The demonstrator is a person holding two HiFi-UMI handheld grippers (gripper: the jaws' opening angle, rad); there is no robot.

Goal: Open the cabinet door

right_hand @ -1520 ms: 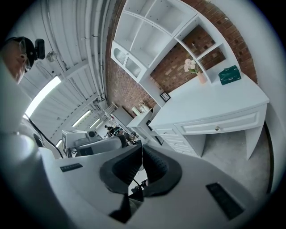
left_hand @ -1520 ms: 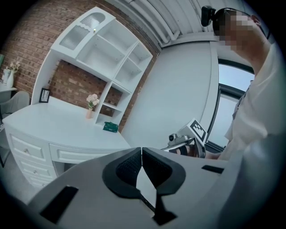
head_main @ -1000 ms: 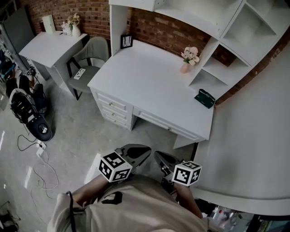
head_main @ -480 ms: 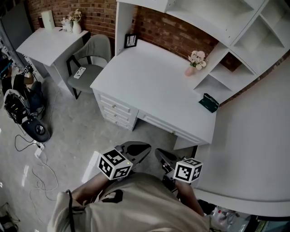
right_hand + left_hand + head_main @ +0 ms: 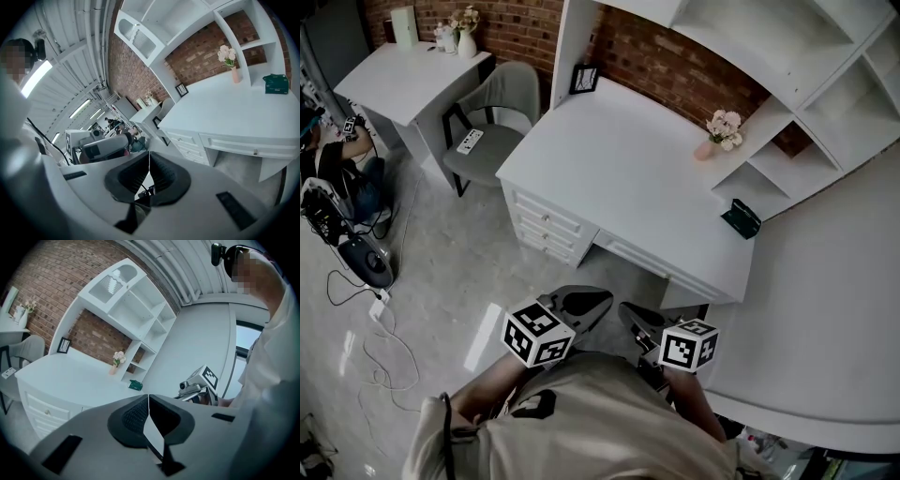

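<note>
A white desk [image 5: 619,169] with a shelf unit above it stands against the brick wall. At the unit's upper left is a cabinet with an arched, closed door [image 5: 115,282], which also shows in the right gripper view [image 5: 138,37]. My left gripper [image 5: 598,300] and right gripper [image 5: 628,311] hover side by side over the floor, close to the person's chest and well short of the desk. Both are shut with nothing in them: the left gripper's pads [image 5: 148,397] and the right gripper's pads [image 5: 149,154] meet.
A stack of drawers [image 5: 546,223] fills the desk's left end. On the desk top are a flower vase [image 5: 712,141], a picture frame [image 5: 584,80] and a green box [image 5: 741,220]. A grey chair [image 5: 492,131], a side table [image 5: 403,80] and floor cables [image 5: 356,253] lie left. A white curved surface [image 5: 825,309] is at the right.
The desk and room have slid rightward in the head view as the person moves. Both grippers travel along and stay shut and empty.
</note>
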